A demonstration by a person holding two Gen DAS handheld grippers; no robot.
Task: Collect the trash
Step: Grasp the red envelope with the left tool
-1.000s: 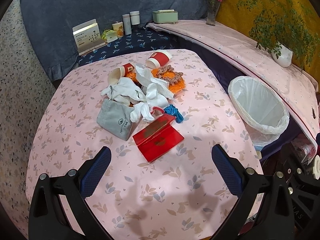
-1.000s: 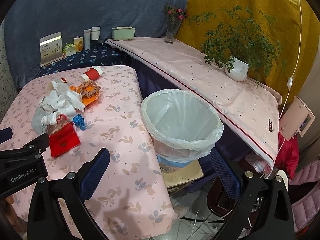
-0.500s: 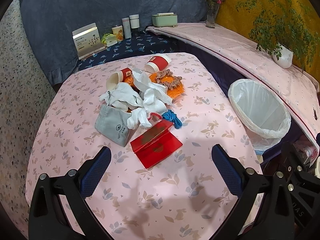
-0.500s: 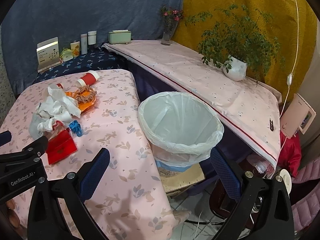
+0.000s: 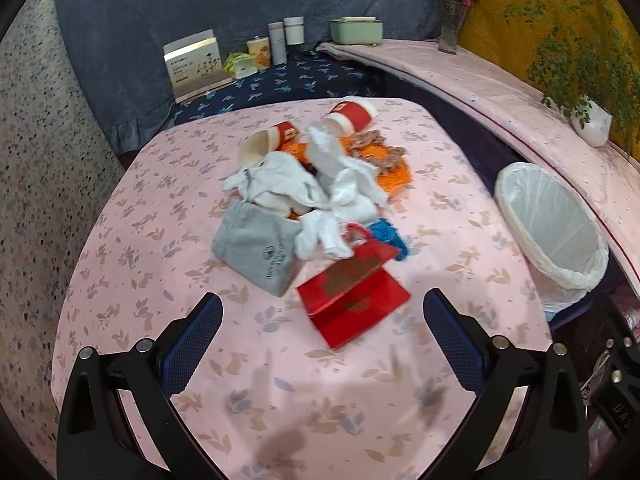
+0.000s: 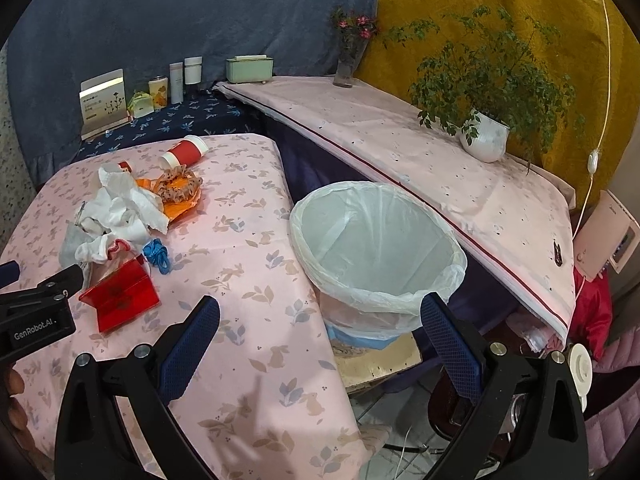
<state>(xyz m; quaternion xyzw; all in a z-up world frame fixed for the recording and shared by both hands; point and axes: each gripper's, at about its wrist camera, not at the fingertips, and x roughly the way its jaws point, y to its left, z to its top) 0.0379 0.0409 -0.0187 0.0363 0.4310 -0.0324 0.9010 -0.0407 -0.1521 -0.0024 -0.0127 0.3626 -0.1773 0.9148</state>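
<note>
Your left tool [image 5: 322, 332]: spread wide, empty, red box [image 5: 352, 290] just ahead | right tool [image 6: 320, 332]: spread wide, empty | only right view shows bin [image 6: 376, 248] ahead beside counter [image 6: 248, 248].

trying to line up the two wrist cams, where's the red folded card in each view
Left wrist: red folded card sits low centre, just ahead of the open fingers.
Right wrist: same card at lower left, beside the left gripper.
Shared landmark: the white-lined trash bin.
</note>
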